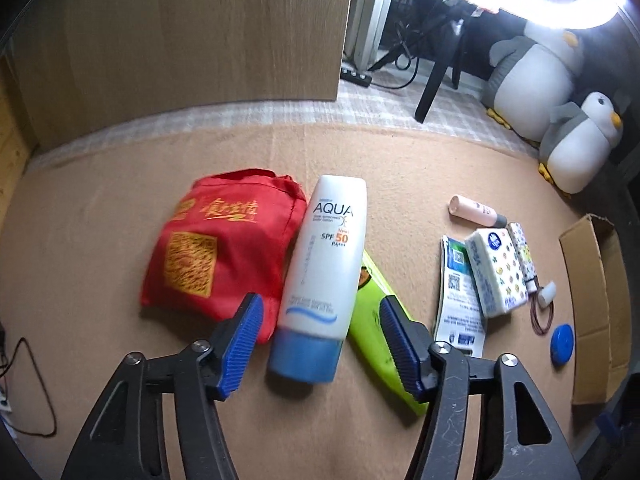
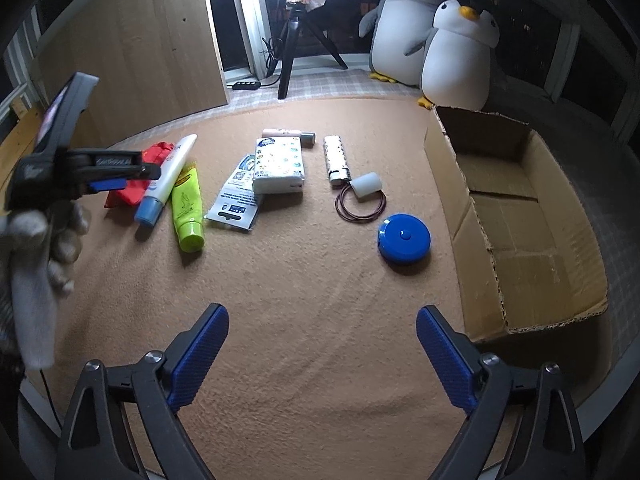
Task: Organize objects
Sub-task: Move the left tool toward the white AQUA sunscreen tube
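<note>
Left claw lined up on sunscreen tube; slip and neighbour-drag are the risks

Left claw [image 1: 320, 344] is spread, blue pads either side of the white AQUA sunscreen tube [image 1: 324, 256] at its blue-cap end; pads not pressing it that I can see, so nothing is pinched. No earlier picture, so only the present stance counts. Right claw [image 2: 322, 354] is spread wide over bare tan carpet [image 2: 304, 280], empty.

Risks, near to far:
- Tube body is smooth and rounded, and tapers away from the cap. A pinch near the cap could let it squirt forward or swing down once lifted.
- Left pad sits over the edge of the red fabric pouch [image 1: 216, 240], which touches the tube. Closing could catch cloth and drag the pouch along.
- Right pad overlaps the lime green tube [image 1: 380, 320], lying just beside and partly under the sunscreen. It could be nudged or wedged in the grip, giving a two-object grab.
- Further right: printed leaflet [image 1: 460, 296], tissue pack [image 1: 496, 272], pink tube [image 1: 476, 212], patterned lighter-like case [image 2: 337, 158], hair ties [image 2: 360, 204], small white cap [image 2: 366, 186], blue tape measure [image 2: 404, 240]. A low carry across them could scatter the light ones.
- Cardboard box [image 2: 560, 208] stands open at far right, likely the destination. Its near wall is raised and ragged; a dangling tube could clip it.

Plush penguins [image 2: 456, 52] and ring light stand [image 2: 296, 40] are well clear.
</note>
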The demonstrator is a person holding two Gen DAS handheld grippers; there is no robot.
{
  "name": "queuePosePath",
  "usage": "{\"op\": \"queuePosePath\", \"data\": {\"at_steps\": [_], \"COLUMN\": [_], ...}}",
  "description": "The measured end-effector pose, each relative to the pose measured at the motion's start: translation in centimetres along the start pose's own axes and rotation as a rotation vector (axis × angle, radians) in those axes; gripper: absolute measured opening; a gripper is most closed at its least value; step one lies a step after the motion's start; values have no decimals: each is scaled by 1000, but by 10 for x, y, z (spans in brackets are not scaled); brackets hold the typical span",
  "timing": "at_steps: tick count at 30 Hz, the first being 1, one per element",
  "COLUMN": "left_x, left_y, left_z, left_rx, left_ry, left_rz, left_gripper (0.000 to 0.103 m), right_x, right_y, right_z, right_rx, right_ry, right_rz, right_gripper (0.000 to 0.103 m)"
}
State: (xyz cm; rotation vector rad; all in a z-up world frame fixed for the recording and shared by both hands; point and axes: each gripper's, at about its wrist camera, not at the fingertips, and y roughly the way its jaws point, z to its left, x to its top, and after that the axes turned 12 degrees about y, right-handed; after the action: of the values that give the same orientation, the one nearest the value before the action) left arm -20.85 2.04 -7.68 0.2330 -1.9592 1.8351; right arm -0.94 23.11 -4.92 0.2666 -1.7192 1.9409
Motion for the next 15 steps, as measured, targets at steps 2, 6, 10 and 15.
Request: {"op": "queuePosePath", "data": {"at_steps": [2, 6, 10, 15], "left_x": [6, 16, 18, 15], "left_y": [9, 25, 34, 34], "left_z": [0, -1, 0, 7], "left_rx": [7, 23, 9, -40], "left_ry": [4, 18, 7, -38], "left_rz": [15, 32, 48, 45], "left_gripper": [58, 55, 54, 51], "right_x": [0, 0, -1, -1], "right_y": [1, 1, 0, -1], "right_z": [-1, -3, -5, -6], "right_rx": [0, -4, -8, -9], "right_ry": [2, 4, 9, 13], "right_rz": [3, 4, 4, 5], "right_gripper": [92, 92, 92, 92]}}
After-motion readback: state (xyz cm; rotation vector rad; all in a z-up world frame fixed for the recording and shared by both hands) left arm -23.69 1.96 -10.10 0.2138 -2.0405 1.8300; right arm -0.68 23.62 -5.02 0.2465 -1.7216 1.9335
